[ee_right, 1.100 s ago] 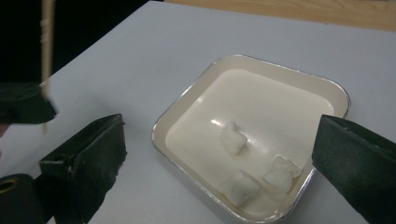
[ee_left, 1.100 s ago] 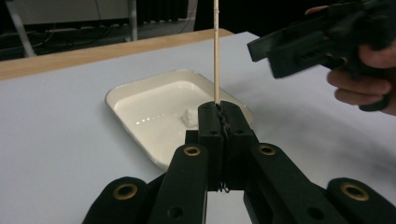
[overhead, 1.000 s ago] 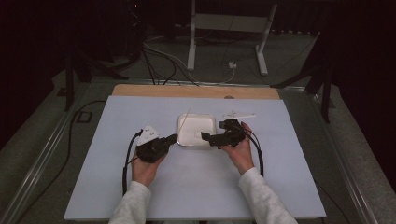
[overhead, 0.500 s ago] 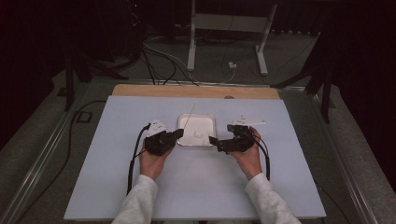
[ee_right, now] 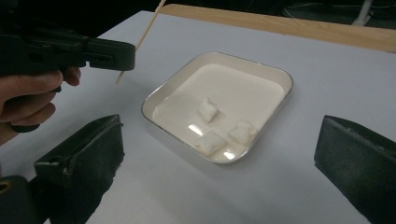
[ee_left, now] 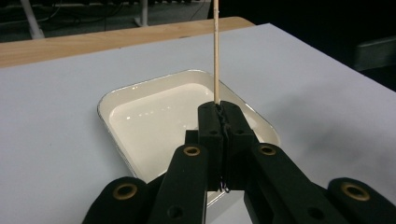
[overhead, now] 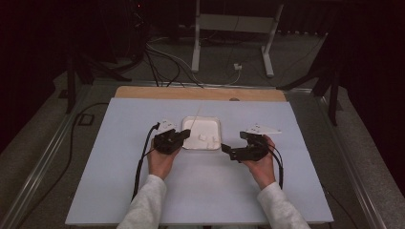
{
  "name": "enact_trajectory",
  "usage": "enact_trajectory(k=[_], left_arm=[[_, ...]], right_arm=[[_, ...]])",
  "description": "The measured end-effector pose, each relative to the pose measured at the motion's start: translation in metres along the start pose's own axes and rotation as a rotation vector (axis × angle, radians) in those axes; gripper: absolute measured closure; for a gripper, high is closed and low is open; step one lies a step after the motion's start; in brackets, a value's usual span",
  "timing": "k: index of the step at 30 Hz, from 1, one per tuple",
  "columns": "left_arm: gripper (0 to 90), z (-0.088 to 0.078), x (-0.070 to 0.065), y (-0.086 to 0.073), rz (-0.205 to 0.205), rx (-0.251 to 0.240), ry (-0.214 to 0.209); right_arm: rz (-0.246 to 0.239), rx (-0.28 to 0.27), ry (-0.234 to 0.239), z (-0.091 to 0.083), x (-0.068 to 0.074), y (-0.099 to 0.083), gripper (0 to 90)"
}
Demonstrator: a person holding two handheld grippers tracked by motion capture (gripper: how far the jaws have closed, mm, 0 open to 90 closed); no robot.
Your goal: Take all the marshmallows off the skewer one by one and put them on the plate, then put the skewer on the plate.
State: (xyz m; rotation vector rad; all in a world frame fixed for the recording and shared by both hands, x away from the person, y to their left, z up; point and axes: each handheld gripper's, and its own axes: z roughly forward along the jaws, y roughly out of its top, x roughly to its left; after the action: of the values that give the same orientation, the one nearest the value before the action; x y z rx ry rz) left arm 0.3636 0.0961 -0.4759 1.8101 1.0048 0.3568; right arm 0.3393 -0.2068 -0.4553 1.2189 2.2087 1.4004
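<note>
**Both hands back off from the dish, skewer ready in the left claw**

So compared with a second ago, both hands have slid back toward the person and a bit apart. Earlier they were crowded right up against the white dish (overhead: 202, 133); now it sits uncovered between them, with the left gripper (overhead: 184, 137) just beside its left edge and the right gripper (overhead: 226, 151) near its lower right corner.

The left gripper's jaws are pressed tight on a thin wooden skewer (ee_left: 215, 51), which sticks up past the dish. The right gripper's jaws are spread wide with nothing between them, pointing at the dish.

Inside the dish there are three small white cubes (ee_right: 208, 109), maybe marshmallows or tofu, hard to say, bunched toward one corner. My guess is the skewer is about to go into one of them, with the free claw steadying or feeding a cube. Nothing is speared yet.

Surface is a pale blue-grey sheet (overhead: 119, 181) over a wooden table (overhead: 143, 92) that peeks out at the far edge. The room is dark, with cables (overhead: 162, 57) on the floor and a white stand (overhead: 229, 28) behind.
</note>
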Motion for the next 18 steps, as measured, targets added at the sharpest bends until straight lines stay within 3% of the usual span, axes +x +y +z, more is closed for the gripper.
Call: enact_trajectory(k=[5, 18], left_arm=[[89.7, 0.007, 0.002, -0.001, -0.021, 0.020, 0.016], [89.7, 0.032, 0.007, -0.011, -0.079, 0.122, 0.081]], right_arm=[[0.015, 0.016, -0.026, -0.007, -0.003, -0.005, 1.5], [0.036, 0.005, -0.017, -0.019, -0.008, -0.017, 1.5]])
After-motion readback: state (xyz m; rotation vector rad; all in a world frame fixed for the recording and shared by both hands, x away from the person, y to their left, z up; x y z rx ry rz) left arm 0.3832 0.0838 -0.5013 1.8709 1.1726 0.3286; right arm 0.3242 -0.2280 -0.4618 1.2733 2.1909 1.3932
